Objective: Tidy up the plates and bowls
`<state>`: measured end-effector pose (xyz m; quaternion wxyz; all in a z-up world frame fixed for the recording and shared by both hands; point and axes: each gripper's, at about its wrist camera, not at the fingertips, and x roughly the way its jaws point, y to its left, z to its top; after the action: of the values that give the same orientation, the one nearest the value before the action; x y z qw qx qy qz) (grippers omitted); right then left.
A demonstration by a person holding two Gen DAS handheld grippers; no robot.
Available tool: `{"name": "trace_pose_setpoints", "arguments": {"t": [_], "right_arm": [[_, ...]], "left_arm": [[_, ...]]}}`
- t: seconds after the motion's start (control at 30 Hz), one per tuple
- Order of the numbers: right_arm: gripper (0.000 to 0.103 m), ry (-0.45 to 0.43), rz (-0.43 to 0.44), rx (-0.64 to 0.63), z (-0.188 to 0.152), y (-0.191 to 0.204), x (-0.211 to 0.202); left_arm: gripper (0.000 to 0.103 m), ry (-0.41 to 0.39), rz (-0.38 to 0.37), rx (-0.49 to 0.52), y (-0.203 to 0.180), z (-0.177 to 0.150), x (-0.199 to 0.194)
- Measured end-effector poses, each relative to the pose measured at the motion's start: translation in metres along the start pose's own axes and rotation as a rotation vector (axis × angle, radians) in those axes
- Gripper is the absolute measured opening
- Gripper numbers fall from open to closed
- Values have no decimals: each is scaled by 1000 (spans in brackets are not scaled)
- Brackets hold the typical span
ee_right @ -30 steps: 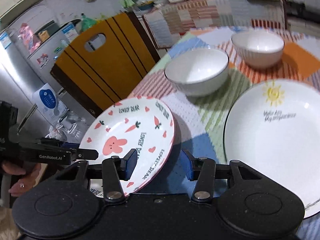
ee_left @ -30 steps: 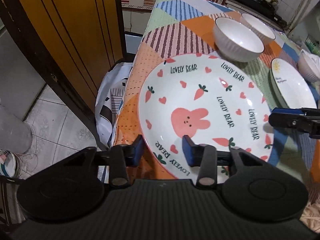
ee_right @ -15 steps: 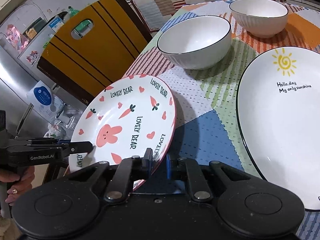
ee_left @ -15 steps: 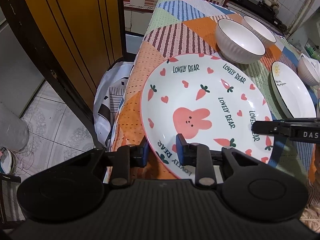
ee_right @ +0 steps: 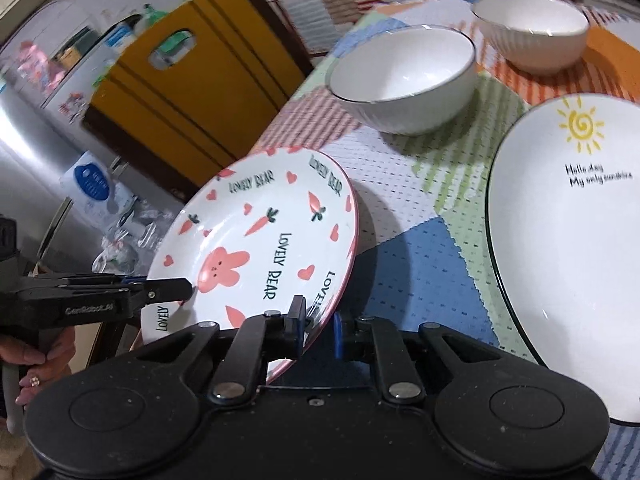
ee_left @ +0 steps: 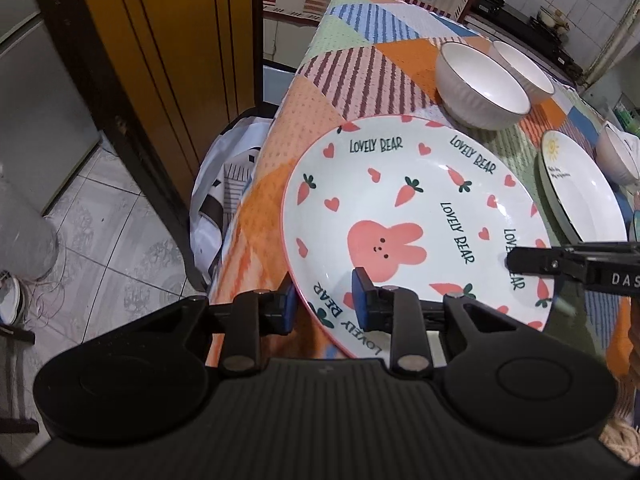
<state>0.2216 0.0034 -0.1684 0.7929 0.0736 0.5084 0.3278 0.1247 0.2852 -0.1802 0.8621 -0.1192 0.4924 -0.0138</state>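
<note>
The bunny plate (ee_left: 408, 220) is clamped at opposite rim edges by the left gripper (ee_left: 324, 304) and right gripper (ee_right: 318, 326), tilted above the patchwork tablecloth (ee_left: 360, 68). Only the right view shows a hand (ee_right: 38, 364) and fridge (ee_right: 24, 168).

A: Bunny plate (ee_left: 412, 216)?
B: Glazed ceramic, glossy, smooth, printed carrots and hearts. Sun plate (ee_right: 568, 248) same glossy glaze, thin dark rim.
A: Bowls?
B: Nearer bowl (ee_right: 404, 80) and farther bowl (ee_right: 532, 36): white ceramic, shiny inside, ribbed outside.
A: Tablecloth (ee_left: 360, 76)?
B: Woven cloth, matt, dotted texture, patchwork print.
A: Grippers?
B: Left gripper (ee_left: 324, 304) and right gripper (ee_right: 318, 324): matt black plastic, blue rubbery-looking pads, small metal pivot pins.
A: Chair (ee_right: 192, 92)?
B: Wood, yellow with dark trim, semi-gloss. Fridge (ee_right: 24, 168) brushed metal look.
</note>
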Motion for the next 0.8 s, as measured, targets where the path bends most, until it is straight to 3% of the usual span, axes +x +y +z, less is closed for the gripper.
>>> {"name": "trace_pose_setpoints", "arguments": {"t": [0.23,0.4,0.8], "right_arm": [[17,-12,8,0,-21,-5,-34],[18,-43,12,-38,-41,-5,-68],[19,-110,-23,-62,-61,-25,-142]], "left_arm": [[26,-9,-24,48,-29,-16,-21],[26,-1,-73,17,-43,-30,-30],[26,-54,-140,155,-115,-26,-56]]}}
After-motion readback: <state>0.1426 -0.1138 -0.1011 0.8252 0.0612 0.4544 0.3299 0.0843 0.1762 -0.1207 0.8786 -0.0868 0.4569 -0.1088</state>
